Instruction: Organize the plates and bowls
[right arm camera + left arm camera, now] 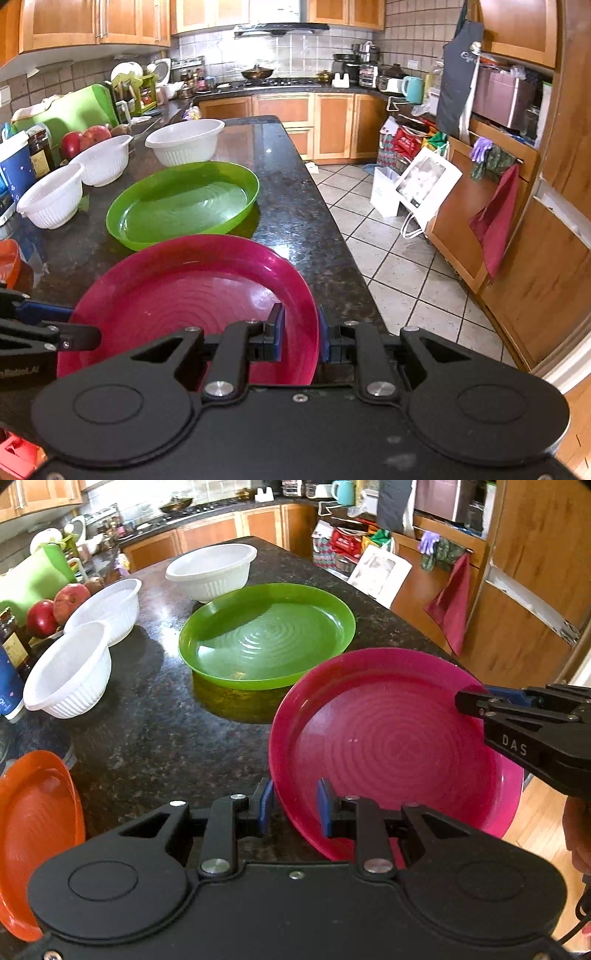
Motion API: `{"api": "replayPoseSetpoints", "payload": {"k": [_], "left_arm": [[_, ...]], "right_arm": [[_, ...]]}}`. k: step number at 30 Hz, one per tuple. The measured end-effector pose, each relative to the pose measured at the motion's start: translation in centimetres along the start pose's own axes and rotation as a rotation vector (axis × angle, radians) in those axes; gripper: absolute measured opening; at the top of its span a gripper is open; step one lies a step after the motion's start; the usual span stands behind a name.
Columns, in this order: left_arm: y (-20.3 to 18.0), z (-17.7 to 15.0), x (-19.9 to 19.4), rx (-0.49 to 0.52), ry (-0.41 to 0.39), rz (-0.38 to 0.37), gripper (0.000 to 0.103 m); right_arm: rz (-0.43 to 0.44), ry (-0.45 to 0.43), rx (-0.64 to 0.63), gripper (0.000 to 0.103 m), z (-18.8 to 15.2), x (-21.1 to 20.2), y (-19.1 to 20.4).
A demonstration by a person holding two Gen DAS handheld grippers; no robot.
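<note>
A pink plate (388,738) (192,291) hangs tilted over the near right corner of the dark stone counter (147,731), gripped at two rims. My left gripper (294,806) (70,321) is shut on its left rim. My right gripper (301,334) (476,698) is shut on the opposite rim. Just beyond lies a green plate (266,635) (184,203). An orange plate (37,819) (9,262) rests at the near left. Three white ribbed bowls stand apart: far (212,568) (184,142), middle (107,605) (103,158), near left (70,672) (51,195).
Red fruit (55,605), a dark jar (40,151) and a blue cup (14,170) crowd the counter's left side by a green board (74,110). The counter's right edge (332,240) drops to tiled floor (388,266), with bags and wooden cabinets beyond.
</note>
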State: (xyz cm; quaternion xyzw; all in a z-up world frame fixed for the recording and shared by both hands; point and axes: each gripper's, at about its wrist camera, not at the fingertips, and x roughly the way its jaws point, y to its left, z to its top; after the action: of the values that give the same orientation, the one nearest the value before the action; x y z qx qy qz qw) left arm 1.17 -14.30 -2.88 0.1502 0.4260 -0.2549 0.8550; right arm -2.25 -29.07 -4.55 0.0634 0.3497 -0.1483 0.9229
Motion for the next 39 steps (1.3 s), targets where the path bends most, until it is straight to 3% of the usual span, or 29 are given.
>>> {"api": "replayPoseSetpoints", "payload": {"k": [20, 24, 26, 29, 33, 39], "left_arm": [[-2.7, 0.3, 0.1, -0.127, -0.026, 0.042, 0.033], [-2.8, 0.3, -0.1, -0.147, -0.032, 0.033, 0.034], [-2.8, 0.3, -0.6, -0.159, -0.056, 0.057, 0.034], [-2.6, 0.3, -1.6, -0.173, -0.1, 0.12, 0.037], [-1.9, 0.3, -2.5, -0.21, -0.124, 0.15, 0.041], [-0.7, -0.1, -3.2, -0.266, -0.151, 0.207, 0.05]], "right_arm": [[0.076, 0.007, -0.046, 0.021, 0.4, 1.0, -2.8], [0.07, -0.012, -0.057, 0.03, 0.5, 0.8, -3.0], [0.056, -0.038, -0.064, 0.041, 0.5, 0.4, -3.0], [0.048, -0.086, -0.07, 0.042, 0.8, -0.3, -3.4], [0.086, -0.126, -0.042, 0.044, 1.4, -1.0, -3.9], [0.143, -0.109, -0.058, 0.045, 2.1, -1.1, -3.5]]}}
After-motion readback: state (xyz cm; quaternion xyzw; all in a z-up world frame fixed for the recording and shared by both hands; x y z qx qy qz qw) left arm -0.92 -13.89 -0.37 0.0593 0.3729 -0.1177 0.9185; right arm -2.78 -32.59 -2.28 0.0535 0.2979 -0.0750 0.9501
